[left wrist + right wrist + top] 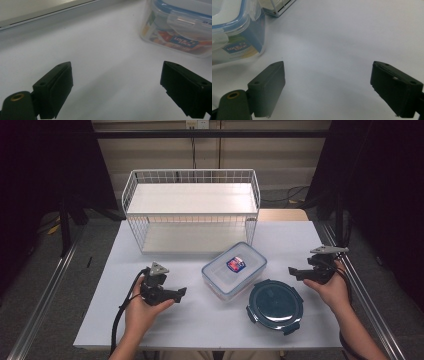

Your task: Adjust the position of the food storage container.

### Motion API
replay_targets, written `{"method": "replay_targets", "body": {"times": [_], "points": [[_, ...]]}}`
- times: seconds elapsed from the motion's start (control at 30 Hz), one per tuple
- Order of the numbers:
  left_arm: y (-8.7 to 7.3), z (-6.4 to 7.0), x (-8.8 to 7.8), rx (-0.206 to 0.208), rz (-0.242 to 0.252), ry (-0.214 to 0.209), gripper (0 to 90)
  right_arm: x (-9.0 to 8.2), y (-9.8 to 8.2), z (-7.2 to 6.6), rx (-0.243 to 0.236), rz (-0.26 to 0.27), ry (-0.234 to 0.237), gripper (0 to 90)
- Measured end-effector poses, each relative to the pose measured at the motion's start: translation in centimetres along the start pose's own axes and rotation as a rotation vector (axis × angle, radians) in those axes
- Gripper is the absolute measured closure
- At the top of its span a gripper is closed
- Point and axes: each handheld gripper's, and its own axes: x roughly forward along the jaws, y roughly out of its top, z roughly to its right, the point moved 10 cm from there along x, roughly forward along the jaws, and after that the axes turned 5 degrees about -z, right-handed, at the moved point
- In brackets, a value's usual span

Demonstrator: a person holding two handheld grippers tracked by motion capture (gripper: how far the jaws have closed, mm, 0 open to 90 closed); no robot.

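From the high view, you are holding the left gripper (181,292) low over the white table (200,320), forearm coming in from the near edge, its jaws pointing toward the clear rectangular container (234,268), which is sitting mid-table in front of the white wire rack (192,210) and just beside the dark round container (275,305). You are holding the right gripper (291,271) at the table's right side, aimed inward at the same clear box. In the left gripper view, your jaws are standing wide apart over bare table, gripping nothing; the clear rectangular container (178,27) ahead is showing a partly legible "LOCK" label. In the right gripper view, your jaws are likewise spread and empty, the clear rectangular container (235,32) at upper left bearing a blurred "LOCK" logo.
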Motion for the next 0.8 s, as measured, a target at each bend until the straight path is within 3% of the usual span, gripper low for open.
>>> {"method": "replay_targets", "body": {"times": [0.07, 0.17, 0.33, 0.37, 0.4, 0.43, 0.5, 0.57, 0.73, 0.8], "points": [[0.1, 0.5, 0.1, -0.012, 0.008, -0.002, 11.1, 0.1, 0.4, 0.3, -0.011, 0.0, -0.015, 13.6], [0.2, 1.2, 0.2, -0.002, 0.006, -0.014, 11.1, 0.1, 0.9, 0.1, -0.008, 0.008, 0.003, 16.1], [0.1, 2.6, 0.4, 0.027, -0.011, -0.04, 10.9, 0.2, 1.6, -0.6, -0.007, 0.013, 0.039, 27.6], [0.3, 3.1, 0.5, 0.024, -0.004, -0.047, 10.9, 0.3, 1.8, -0.8, -0.008, 0.016, 0.049, 34.7], [0.3, 3.3, 0.5, 0.04, -0.013, -0.056, 10.8, 0.4, 2.2, -1.5, -0.025, 0.006, 0.067, 58.8], [0.4, 3.5, 0.5, 0.041, -0.003, -0.054, 10.8, 0.4, 2.2, -1.5, -0.025, 0.006, 0.067, 58.8], [0.6, 4.0, 0.6, 0.04, -0.002, -0.071, 10.9, 0.5, 2.5, -2.5, 0.0, -0.012, 0.112, 76.1], [0.8, 4.4, 0.7, 0.047, 0.007, -0.071, 10.9, 0.9, 2.8, -3.1, -0.004, -0.024, 0.135, 86.8], [0.7, 5.6, 1.1, 0.058, -0.003, -0.106, 10.7, 1.6, 3.8, -4.6, -0.033, -0.051, 0.165, 90.0], [0.7, 5.9, 1.1, 0.083, -0.013, -0.11, 10.7, 2.0, 4.3, -5.1, -0.052, -0.048, 0.172, 90.0]]}}
